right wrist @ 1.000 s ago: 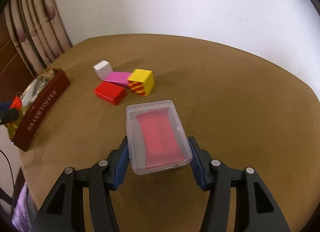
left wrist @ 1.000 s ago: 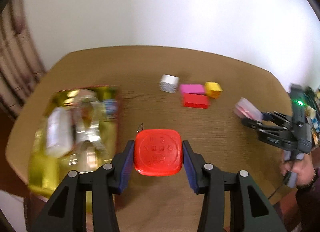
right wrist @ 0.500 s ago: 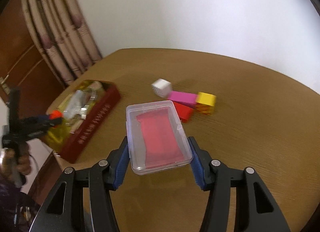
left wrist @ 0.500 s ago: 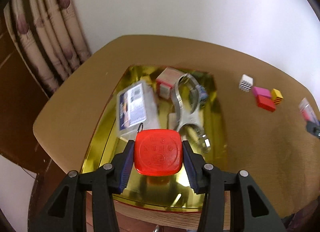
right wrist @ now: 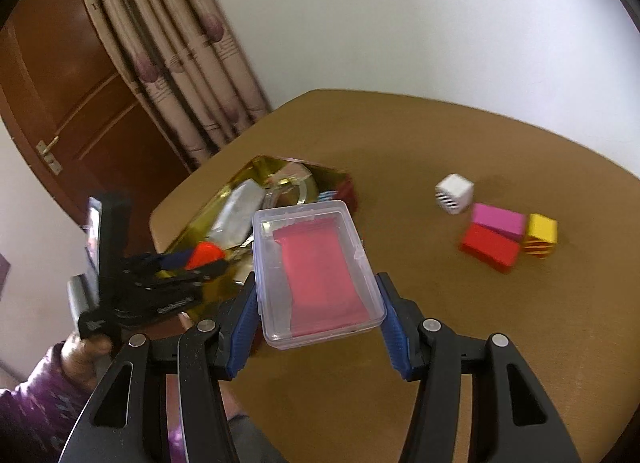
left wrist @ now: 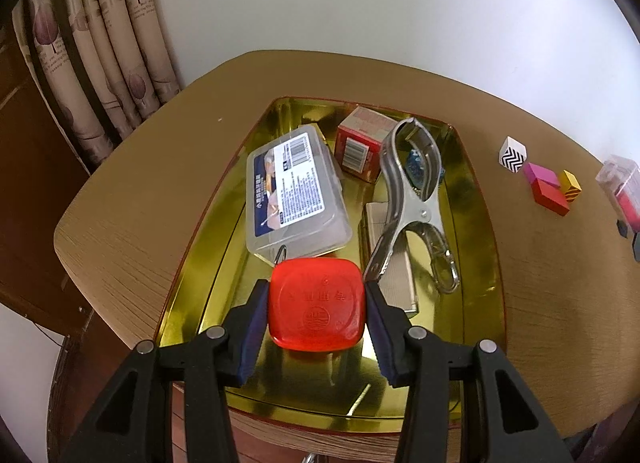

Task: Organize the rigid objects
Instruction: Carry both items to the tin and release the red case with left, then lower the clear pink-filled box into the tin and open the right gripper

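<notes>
My left gripper [left wrist: 316, 305] is shut on a red rounded-square case [left wrist: 317, 304] with a small metal ring, held above the near end of the gold tray [left wrist: 208, 247]. Inside the tray lie a clear labelled plastic box [left wrist: 296, 193], a small red carton [left wrist: 360, 139] and a metal clamp [left wrist: 412, 199]. My right gripper [right wrist: 316, 295] is shut on a clear plastic box with a red card inside [right wrist: 316, 271], held over the table just right of the tray [right wrist: 248, 171]. The left gripper [right wrist: 188, 263] with its red case shows in the right wrist view.
A white zigzag cube [left wrist: 513, 154], a pink block [left wrist: 541, 175], a red block [left wrist: 552, 197] and a yellow striped cube [left wrist: 570, 185] sit grouped on the brown table [left wrist: 560, 263]. A curtain [left wrist: 100, 43] and a wooden door [right wrist: 60, 75] stand behind the table's left corner.
My left gripper carried the red case leftward from the table to above the tray and dropped lower. My right gripper brought the clear box left toward the tray.
</notes>
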A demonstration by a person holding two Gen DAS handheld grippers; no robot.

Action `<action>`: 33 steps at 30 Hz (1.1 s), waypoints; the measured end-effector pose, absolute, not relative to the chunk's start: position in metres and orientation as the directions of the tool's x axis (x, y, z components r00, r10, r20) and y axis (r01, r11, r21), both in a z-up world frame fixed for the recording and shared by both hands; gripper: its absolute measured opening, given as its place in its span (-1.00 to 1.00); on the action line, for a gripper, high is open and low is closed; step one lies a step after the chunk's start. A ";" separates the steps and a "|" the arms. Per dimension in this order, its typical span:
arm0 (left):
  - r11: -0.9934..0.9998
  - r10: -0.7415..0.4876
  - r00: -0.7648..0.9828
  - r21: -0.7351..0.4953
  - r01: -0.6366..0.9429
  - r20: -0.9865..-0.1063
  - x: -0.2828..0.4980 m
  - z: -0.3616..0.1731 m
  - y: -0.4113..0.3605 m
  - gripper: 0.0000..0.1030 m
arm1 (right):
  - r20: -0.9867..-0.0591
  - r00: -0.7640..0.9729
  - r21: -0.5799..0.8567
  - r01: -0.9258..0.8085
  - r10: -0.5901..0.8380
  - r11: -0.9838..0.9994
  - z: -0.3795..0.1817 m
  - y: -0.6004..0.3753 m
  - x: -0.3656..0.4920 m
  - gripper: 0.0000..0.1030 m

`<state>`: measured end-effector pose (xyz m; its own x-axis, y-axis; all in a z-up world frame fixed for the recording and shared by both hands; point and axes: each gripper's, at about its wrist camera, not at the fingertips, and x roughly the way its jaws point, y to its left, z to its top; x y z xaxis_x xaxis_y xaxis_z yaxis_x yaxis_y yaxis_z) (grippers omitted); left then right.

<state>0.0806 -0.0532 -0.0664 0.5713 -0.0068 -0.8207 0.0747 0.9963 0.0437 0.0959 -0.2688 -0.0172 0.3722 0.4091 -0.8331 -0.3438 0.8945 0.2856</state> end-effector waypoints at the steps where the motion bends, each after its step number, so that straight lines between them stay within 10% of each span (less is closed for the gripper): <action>1: 0.996 -0.008 0.567 0.041 0.075 -0.824 0.081 -0.068 -0.052 -0.09 | -0.834 0.369 0.284 -0.350 0.410 0.893 -0.019 -0.262 0.096 0.01; 33: 0.991 0.050 0.719 -0.053 -0.120 -0.693 0.070 -0.017 0.013 -0.08 | -0.862 0.168 0.393 -0.373 0.477 0.841 -0.088 -0.146 0.106 0.01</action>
<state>0.0703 0.0132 -0.0168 0.7195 0.0503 -0.6927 -0.1201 0.9914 -0.0527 0.1058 -0.1462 -0.0880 0.1685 0.4773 -0.8625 -0.3727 0.8409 0.3925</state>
